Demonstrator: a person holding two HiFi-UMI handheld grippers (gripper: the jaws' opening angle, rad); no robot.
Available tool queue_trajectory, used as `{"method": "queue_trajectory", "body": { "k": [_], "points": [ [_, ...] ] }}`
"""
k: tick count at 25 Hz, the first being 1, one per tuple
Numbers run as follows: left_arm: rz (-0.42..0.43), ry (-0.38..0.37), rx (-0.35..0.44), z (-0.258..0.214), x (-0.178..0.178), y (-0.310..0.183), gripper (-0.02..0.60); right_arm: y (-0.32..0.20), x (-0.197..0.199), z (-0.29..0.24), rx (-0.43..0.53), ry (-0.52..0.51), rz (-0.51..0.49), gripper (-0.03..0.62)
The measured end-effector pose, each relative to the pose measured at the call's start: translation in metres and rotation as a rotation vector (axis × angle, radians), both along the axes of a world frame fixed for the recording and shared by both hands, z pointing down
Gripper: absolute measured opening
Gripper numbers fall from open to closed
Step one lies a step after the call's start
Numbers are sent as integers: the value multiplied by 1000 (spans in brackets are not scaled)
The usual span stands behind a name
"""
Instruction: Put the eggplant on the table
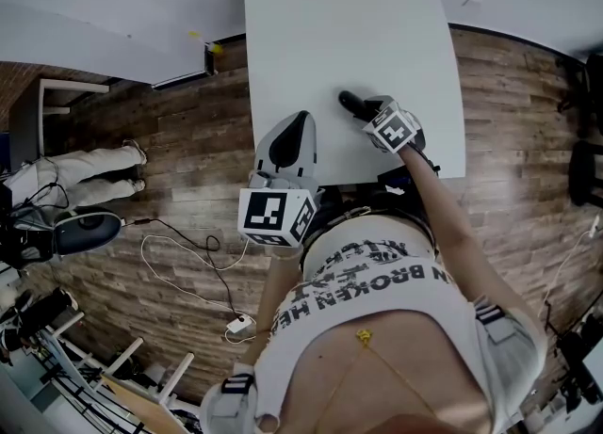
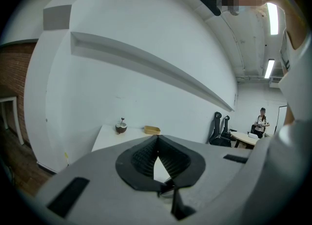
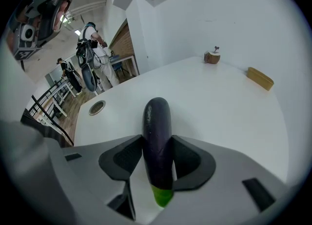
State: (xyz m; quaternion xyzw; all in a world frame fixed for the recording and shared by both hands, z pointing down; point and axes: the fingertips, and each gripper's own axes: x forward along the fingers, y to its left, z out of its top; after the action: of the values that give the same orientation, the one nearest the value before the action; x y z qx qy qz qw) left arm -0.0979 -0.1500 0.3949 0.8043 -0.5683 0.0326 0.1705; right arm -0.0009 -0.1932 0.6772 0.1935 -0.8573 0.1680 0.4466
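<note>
My right gripper (image 3: pixel 157 140) gripped the eggplant (image 3: pixel 157 114) between its fingers. The dark end poked out past the fingertips and the green stem sat behind them (over the white table (image 3: pixel 224 107), contact unclear). My left gripper (image 2: pixel 157 141) had its fingertips together, empty.

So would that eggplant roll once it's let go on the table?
Probably a little: the eggplant is long, round and glossy, maybe slippery. It looks stiff, jutting straight beyond the fingers. The table looks flat, so it shouldn't go far.
</note>
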Motion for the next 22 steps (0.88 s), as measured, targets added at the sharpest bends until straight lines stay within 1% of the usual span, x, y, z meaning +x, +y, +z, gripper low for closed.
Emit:
{"method": "queue_trajectory", "body": {
  "k": [10,22],
  "points": [
    [5,2,-10,7,-3,-6,-2,-3,1,11,-11,18,-4,190],
    [18,2,-7,4,4,0,-2,2,4,9,-7,19,-22,190]
  ]
}}
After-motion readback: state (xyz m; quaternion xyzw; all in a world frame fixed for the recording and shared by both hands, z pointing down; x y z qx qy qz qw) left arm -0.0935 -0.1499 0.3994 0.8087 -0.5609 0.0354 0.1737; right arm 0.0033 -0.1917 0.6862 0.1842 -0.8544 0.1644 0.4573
